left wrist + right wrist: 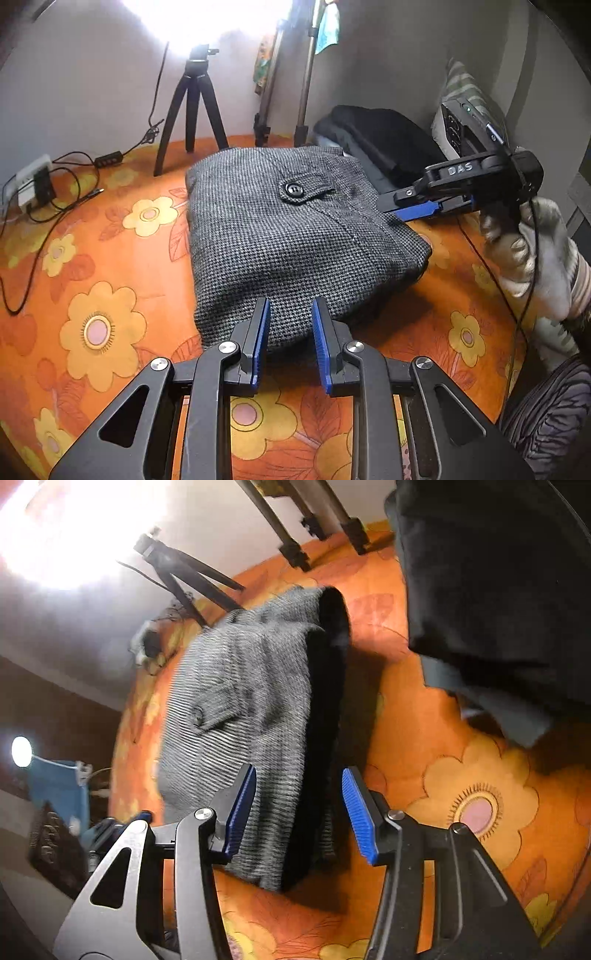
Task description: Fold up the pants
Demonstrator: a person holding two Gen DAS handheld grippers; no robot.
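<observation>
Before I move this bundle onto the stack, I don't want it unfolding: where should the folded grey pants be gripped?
Probably at the thick layered edge of the folded grey pants, coming from their right, where the right gripper already has open jaws straddling it. The stacked layers show there, so one pinch could catch them all. The buttoned pocket flap on top would lift only the top layer.

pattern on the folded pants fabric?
Small grey-and-black houndstooth check on the folded woollen pants, with a dark button on the pocket flap; clearest in the left wrist view.
</observation>
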